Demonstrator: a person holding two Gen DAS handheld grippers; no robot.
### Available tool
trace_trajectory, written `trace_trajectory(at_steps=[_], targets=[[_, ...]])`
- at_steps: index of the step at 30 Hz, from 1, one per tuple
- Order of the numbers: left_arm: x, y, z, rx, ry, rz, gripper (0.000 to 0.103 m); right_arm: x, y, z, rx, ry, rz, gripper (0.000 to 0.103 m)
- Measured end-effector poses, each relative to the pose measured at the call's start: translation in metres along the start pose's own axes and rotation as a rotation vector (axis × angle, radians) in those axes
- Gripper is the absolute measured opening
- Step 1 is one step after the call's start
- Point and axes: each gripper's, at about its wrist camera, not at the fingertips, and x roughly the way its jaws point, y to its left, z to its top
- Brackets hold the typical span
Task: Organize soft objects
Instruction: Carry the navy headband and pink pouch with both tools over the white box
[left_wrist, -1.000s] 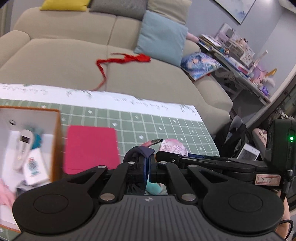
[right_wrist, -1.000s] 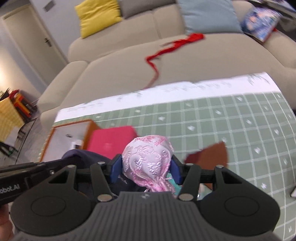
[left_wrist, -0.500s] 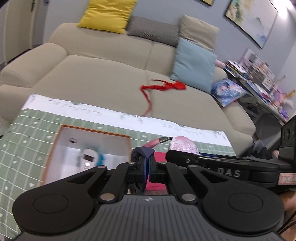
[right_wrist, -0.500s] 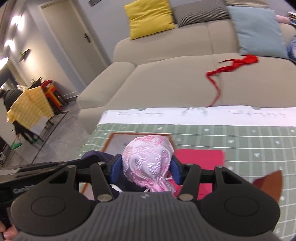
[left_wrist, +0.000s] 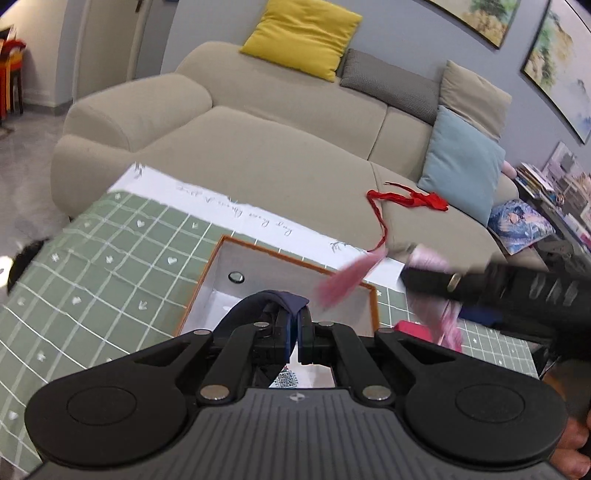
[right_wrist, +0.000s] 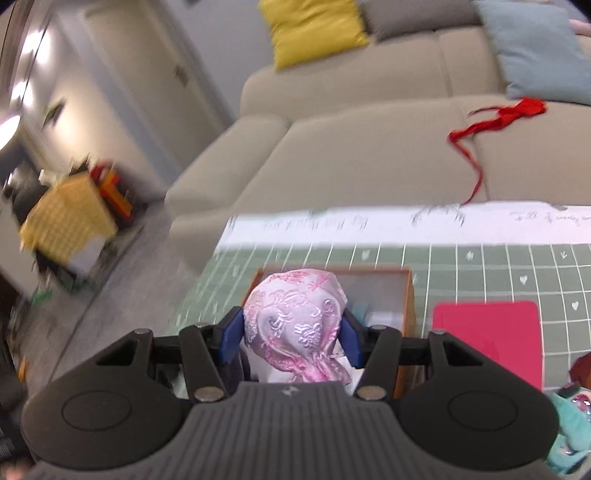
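My left gripper (left_wrist: 294, 334) is shut on a dark navy cloth (left_wrist: 275, 300) that loops up over its blue pads, above an open box with an orange rim (left_wrist: 291, 258). My right gripper (right_wrist: 291, 338) is shut on a pink-and-white embroidered fabric pouch (right_wrist: 295, 317), also held over the box (right_wrist: 406, 295). In the left wrist view the right gripper's black body (left_wrist: 498, 286) crosses from the right, with the pouch (left_wrist: 430, 260) and its pink tassel (left_wrist: 347, 280) blurred.
A green grid tablecloth (left_wrist: 92, 266) with a white printed edge covers the table. A flat pink-red pad (right_wrist: 487, 339) lies right of the box, with a teal plush item (right_wrist: 569, 428) nearer. Behind stands a beige sofa (left_wrist: 258, 155) bearing cushions and a red ribbon (left_wrist: 406, 199).
Both grippers have swung left across the table with their loads, from over the pink-red pad to over the box. Neither grip has changed.
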Motion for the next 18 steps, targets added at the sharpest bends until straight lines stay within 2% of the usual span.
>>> trace_trajectory(at_steps=[3, 8, 10, 11, 14, 18], targets=[[0.014, 0.017, -0.007, -0.047, -0.025, 0.004, 0.003, 0.01, 0.0, 0.003, 0.058, -0.065, 0.012, 0.054], [0.044, 0.035, -0.021, -0.035, 0.039, 0.141, 0.003, 0.019, 0.009, 0.007, 0.094, -0.162, 0.059, 0.054], [0.051, 0.042, -0.024, -0.037, 0.049, 0.149, 0.003, 0.019, 0.011, 0.007, 0.096, -0.198, 0.104, 0.055], [0.054, 0.045, -0.025, -0.04, 0.057, 0.151, 0.003, 0.026, 0.014, 0.009, 0.058, -0.161, 0.097, 0.055], [0.06, 0.051, -0.028, -0.051, 0.069, 0.182, 0.003, 0.065, 0.015, 0.004, 0.006, -0.036, -0.089, 0.055], [0.067, 0.055, -0.035, -0.059, 0.085, 0.214, 0.003, 0.118, -0.004, -0.02, 0.004, 0.188, -0.143, 0.055]])
